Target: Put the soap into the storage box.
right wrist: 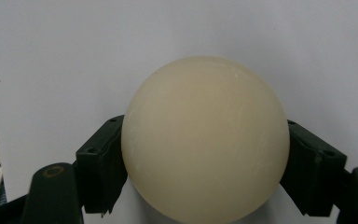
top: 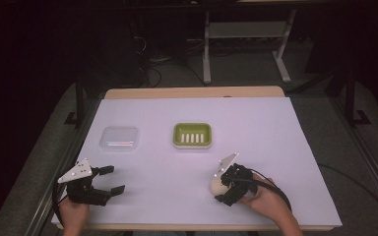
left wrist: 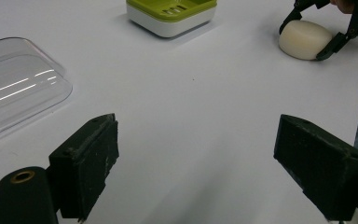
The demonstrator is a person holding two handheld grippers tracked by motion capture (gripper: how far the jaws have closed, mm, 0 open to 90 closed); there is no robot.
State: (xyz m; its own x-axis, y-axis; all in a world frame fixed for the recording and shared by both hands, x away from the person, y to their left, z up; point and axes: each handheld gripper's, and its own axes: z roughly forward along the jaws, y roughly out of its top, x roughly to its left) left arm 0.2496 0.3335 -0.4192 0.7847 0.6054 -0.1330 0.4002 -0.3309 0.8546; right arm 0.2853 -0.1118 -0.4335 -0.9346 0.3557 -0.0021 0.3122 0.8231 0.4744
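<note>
Cream soap bar [right wrist: 205, 140], smooth and rounded like a flattened egg, clamped between the jaws of the right gripper [top: 225, 184], low over the table [top: 285, 162] near its front edge. Probably solid and fairly light, stiff enough not to dent, yet waxy and likely slippery; curved flanks prone to squirting out under a hard squeeze. Best held across the widest middle, pads square on opposite sides, as here. Ahead of that gripper and slightly to its left: green soap dish [top: 192, 134], rectangular, slotted top over a white base, hard plastic. Farther left: clear lid [top: 119, 138], glossy, thin, round-cornered, lying flat. Left gripper [top: 103, 180] spread wide with nothing between its black, matte, blocky pads [left wrist: 89, 163], hovering near the front left corner, lid just ahead. Table cover white, matte, smooth.
</note>
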